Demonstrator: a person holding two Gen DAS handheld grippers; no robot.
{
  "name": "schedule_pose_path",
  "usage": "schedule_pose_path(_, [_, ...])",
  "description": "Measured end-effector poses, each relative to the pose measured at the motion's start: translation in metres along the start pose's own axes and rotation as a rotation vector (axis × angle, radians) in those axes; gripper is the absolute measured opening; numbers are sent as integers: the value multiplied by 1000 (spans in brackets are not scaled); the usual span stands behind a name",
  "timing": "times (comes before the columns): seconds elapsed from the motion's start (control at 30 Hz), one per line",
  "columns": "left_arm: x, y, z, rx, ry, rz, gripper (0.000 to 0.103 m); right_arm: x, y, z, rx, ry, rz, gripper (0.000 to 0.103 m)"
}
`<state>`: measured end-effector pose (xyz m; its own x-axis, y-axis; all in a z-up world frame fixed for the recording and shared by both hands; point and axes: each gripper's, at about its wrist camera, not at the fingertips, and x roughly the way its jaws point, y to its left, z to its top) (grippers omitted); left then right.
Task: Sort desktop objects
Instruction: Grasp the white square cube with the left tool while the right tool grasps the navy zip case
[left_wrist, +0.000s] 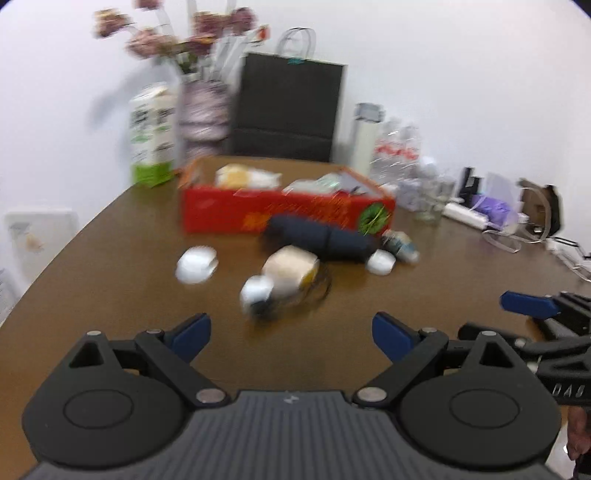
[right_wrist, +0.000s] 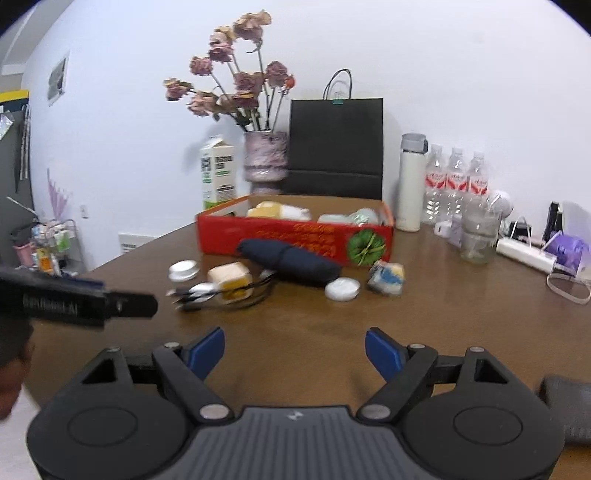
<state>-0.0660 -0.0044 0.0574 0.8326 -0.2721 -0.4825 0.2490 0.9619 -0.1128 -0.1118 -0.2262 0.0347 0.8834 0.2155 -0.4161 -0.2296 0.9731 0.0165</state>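
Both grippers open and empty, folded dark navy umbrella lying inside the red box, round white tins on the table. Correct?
Not quite. The folded dark navy umbrella lies on the brown wooden table in front of the red cardboard box, not inside it; the right wrist view shows this clearly. The rest holds: left gripper and right gripper are open and empty, and the round white tins sit on the table.

Surface: brown wooden table (right_wrist: 314, 332).
Middle: red box (right_wrist: 295, 236), open-topped; dark folded umbrella (right_wrist: 291, 260) just before it.
Toward the near edge: two white round lids (right_wrist: 183, 269) (right_wrist: 342, 288), beige block (right_wrist: 229, 278), small blue-yellow packet (right_wrist: 386, 277).
Far edge: milk carton (right_wrist: 218, 171), flower vase (right_wrist: 265, 157), black paper bag (right_wrist: 336, 146), white flask (right_wrist: 410, 182), water bottles (right_wrist: 456, 181).
Right edge: glass jar (right_wrist: 478, 240).
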Motion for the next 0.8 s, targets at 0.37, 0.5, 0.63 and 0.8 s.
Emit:
schedule_pose_path(0.37, [113,21,54,132,156,-191,75,66,-25,58,-138,4,-5,82])
schedule_pose_path(0.5, [121,24,49,160,204,-223,71,97,-24,72,-191,41,63,82])
schedule_pose_path(0.63, [133,35,48,103,248,-214,60,138,-23,86,-191,87,139,82])
schedule_pose_path(0.8, [140,54,48,13,270,-252,55,192,-20,96,-212,182,198,83])
